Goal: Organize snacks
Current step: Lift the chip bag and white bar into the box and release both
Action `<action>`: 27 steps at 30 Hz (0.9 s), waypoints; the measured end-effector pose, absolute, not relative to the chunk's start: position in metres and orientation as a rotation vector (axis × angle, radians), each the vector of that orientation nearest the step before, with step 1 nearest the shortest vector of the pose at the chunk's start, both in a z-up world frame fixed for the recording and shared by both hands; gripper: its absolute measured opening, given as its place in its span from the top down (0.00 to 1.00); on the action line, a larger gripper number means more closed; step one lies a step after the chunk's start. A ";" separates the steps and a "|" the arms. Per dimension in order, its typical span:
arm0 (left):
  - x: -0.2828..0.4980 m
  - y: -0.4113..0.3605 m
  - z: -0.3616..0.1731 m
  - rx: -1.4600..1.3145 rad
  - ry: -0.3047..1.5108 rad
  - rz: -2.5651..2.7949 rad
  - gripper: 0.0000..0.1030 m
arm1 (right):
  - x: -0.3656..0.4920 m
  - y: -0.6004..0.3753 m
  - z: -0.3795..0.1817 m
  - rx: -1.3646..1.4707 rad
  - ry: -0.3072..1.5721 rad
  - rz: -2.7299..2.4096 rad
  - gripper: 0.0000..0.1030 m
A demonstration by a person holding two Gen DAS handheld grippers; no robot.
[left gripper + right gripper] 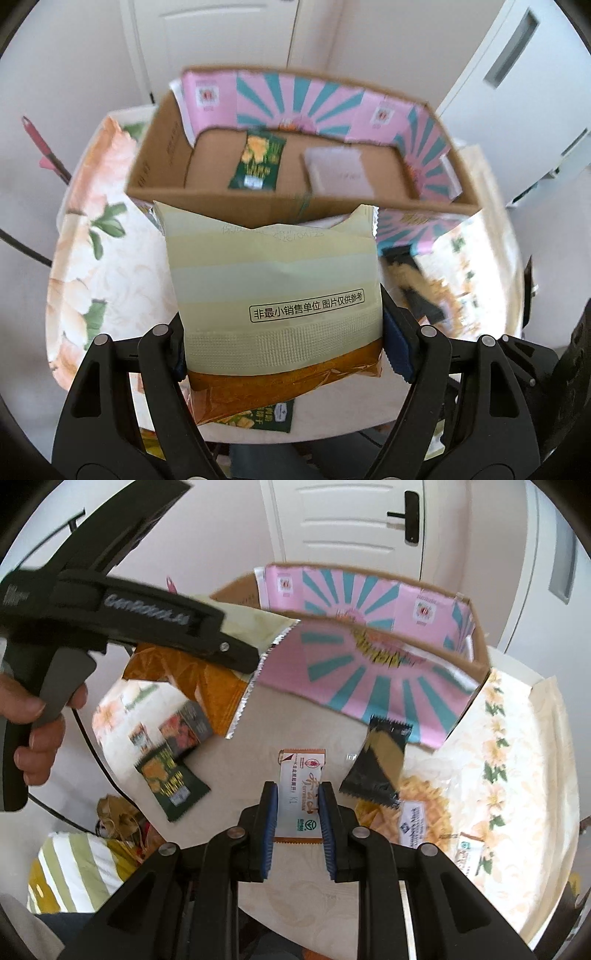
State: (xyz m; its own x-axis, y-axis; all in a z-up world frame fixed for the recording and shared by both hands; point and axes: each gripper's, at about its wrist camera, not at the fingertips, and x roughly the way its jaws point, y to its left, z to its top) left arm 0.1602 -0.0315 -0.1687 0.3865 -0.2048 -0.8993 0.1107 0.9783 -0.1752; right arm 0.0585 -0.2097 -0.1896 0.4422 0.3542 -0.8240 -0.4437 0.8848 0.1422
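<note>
Two snack packets were held clear of the table, just short of the near wall of the cardboard box.

The left gripper was clamped across a pale yellow pillow packet, judged light, soft and crushable, best gripped by its side edges. The right gripper was pinched on a thin white sachet, judged flimsy and slippery.

Bright, even daylight fills both fisheye views, edges bowed and ringed by black vignette, with motion blur smearing the cardboard box and few shadows.

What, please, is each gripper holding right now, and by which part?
Left gripper: pale yellow snack bag, by its lower sides. Right gripper: small white sachet, by its long edges.
</note>
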 end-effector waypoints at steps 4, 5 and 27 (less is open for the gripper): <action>0.160 -0.028 -0.140 -0.104 1.098 -0.204 0.25 | 0.064 -0.216 -0.162 -0.079 0.941 0.491 0.80; 0.162 -0.028 -0.132 -0.104 1.082 -0.207 0.25 | 0.067 -0.215 -0.154 -0.078 0.926 0.490 0.80; 0.298 -0.008 -0.127 -0.026 1.066 -0.308 0.25 | 0.218 -0.204 -0.094 -0.021 0.871 0.358 0.80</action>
State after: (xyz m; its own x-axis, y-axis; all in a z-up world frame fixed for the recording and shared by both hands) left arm 0.2978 -0.0084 -0.1265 0.4446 -0.2615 -0.8567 0.2361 0.9568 -0.1695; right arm 0.2178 -0.2040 -0.0939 0.5886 0.2990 -0.7511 -0.3157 0.9403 0.1269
